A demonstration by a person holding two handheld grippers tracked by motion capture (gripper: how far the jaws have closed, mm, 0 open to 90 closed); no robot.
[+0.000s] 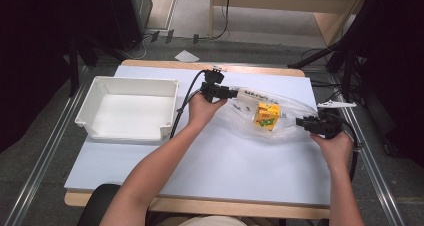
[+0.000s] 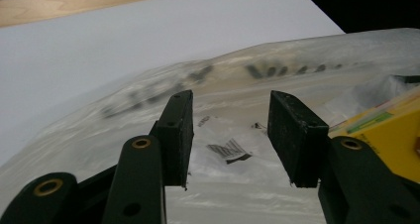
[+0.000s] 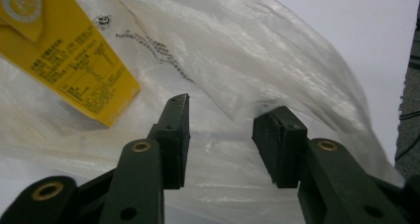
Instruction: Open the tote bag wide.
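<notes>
A clear plastic bag (image 1: 280, 118) lies on the white table (image 1: 210, 156), with a yellow carton (image 1: 266, 116) inside it. My left gripper (image 1: 234, 92) is at the bag's left end, open, its jaws spread over the film (image 2: 233, 149). The carton (image 2: 391, 135) shows at the right edge of the left gripper view. My right gripper (image 1: 300, 122) is at the bag's right end, also open, with crumpled film (image 3: 237, 135) between and beyond its jaws. The carton (image 3: 64, 50) sits up and to the left in the right gripper view.
An empty white bin (image 1: 129, 108) stands on the left part of the table. Black stands and cables (image 1: 345, 61) crowd the floor to the right. The table's wooden far edge (image 1: 210, 66) runs behind the bag.
</notes>
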